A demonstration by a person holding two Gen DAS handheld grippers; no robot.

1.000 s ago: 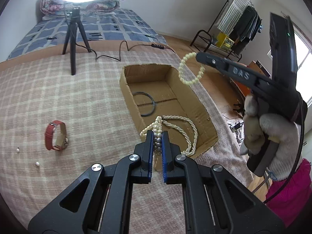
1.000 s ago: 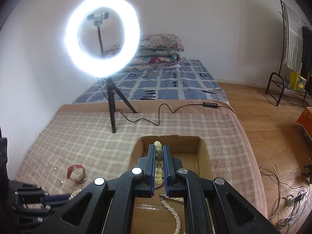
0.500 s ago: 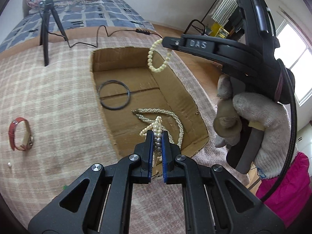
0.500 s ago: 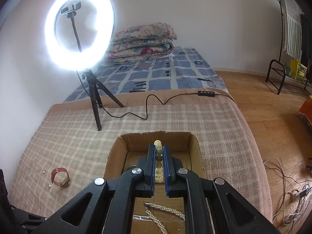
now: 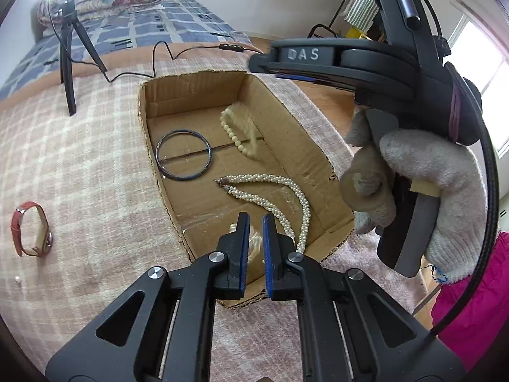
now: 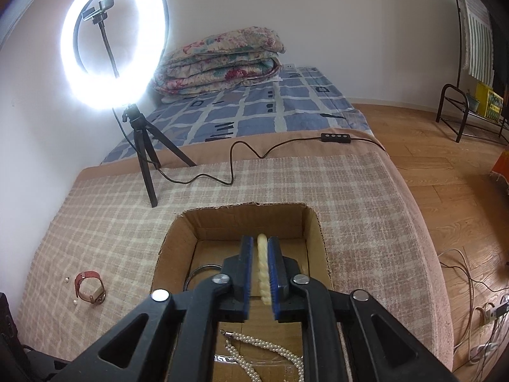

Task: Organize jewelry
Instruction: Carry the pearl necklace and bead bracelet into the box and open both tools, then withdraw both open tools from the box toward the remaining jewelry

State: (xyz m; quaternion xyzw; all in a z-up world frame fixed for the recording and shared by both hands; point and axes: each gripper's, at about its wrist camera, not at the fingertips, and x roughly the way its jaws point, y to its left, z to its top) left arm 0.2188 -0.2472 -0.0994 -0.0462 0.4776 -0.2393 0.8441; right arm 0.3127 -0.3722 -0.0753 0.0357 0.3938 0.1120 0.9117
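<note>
An open cardboard box [image 5: 286, 114] sits on the plaid blanket. In it lie a black bangle [image 5: 183, 154] and a twisted pearl necklace [image 5: 280, 184]. My left gripper [image 5: 254, 219] hangs over the box's near end with its jaws opening. The necklace's blurred cream end [image 5: 254, 248] slips down between the pads, which stand clear of it. My right gripper [image 5: 264, 67], in a gloved hand, is over the far end, jaws opening. Its pearl bracelet [image 5: 237, 127] drops, blurred, into the box. In the right wrist view the bracelet [image 6: 262, 264] shows loose between the pads of the right gripper [image 6: 261, 242].
A red watch [image 5: 30, 229] and a loose pearl [image 5: 18, 280] lie on the blanket left of the box. A ring light's tripod [image 6: 143, 146] and its cable [image 6: 232, 165] stand behind the box. The blanket drops off to wooden floor [image 6: 445, 175] on the right.
Both grippers sank toward the box, then their jaws parted. The bracelet left the right gripper and falls into the box. The necklace end slides out of the left gripper.
</note>
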